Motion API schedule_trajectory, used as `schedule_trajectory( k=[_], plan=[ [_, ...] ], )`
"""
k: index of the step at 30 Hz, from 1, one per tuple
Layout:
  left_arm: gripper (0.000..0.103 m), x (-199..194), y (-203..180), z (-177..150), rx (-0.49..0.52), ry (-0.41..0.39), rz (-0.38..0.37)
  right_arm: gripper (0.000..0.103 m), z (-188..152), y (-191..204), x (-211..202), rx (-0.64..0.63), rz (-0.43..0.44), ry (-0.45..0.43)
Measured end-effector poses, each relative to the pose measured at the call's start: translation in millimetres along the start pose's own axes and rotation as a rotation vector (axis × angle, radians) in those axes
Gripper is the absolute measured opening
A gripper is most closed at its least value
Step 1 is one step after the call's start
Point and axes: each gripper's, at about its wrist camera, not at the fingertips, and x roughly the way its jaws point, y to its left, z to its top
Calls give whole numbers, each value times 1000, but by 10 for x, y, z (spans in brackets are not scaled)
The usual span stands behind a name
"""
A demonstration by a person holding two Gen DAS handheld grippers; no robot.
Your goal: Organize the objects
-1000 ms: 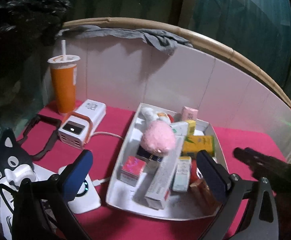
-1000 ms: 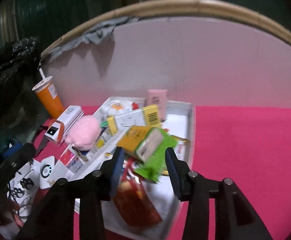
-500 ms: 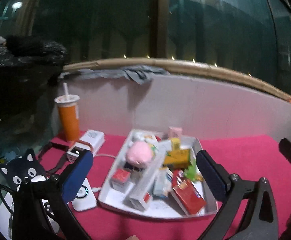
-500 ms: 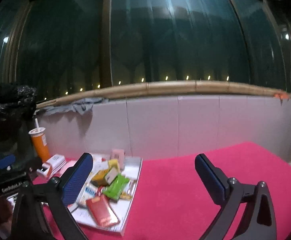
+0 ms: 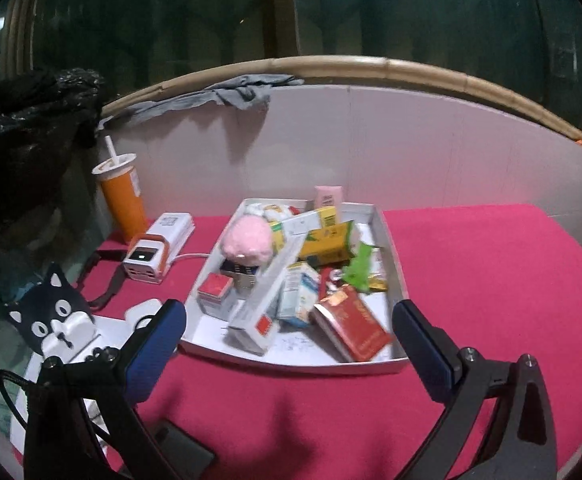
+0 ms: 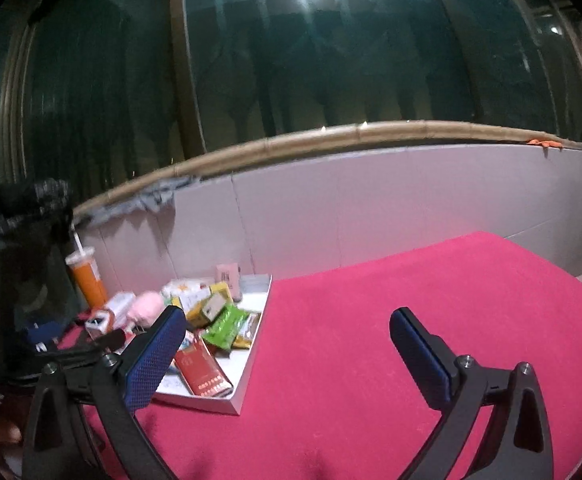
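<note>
On the red cloth (image 5: 471,272), from the left, we see our tray (image 5: 395,256) heaped with boxes and packets, nothing left outside; both our left gripper (image 5: 287,344) and right gripper (image 6: 287,344) hover wide, empty, so sorting looks nearly finished.

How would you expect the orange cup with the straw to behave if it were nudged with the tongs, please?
The orange cup looks tall and narrow, tapering toward its base, so it would probably tip rather than slide. Its lid and straw suggest a drink inside; if full, it may be heavier than it looks and could leak. It looks like paper, so a hard squeeze might crush it.
</note>
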Motion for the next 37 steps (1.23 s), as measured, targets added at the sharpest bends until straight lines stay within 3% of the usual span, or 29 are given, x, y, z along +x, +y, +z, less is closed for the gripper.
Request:
schedule_trajectory(
  k=[5, 37],
  plan=[
    [103, -94, -30, 15, -15, 0, -11, 103, 27, -60, -186, -11, -41, -44],
    [103, -53, 60, 10, -32, -3, 37, 103, -71, -97, -153, -10, -53, 21]
  ],
)
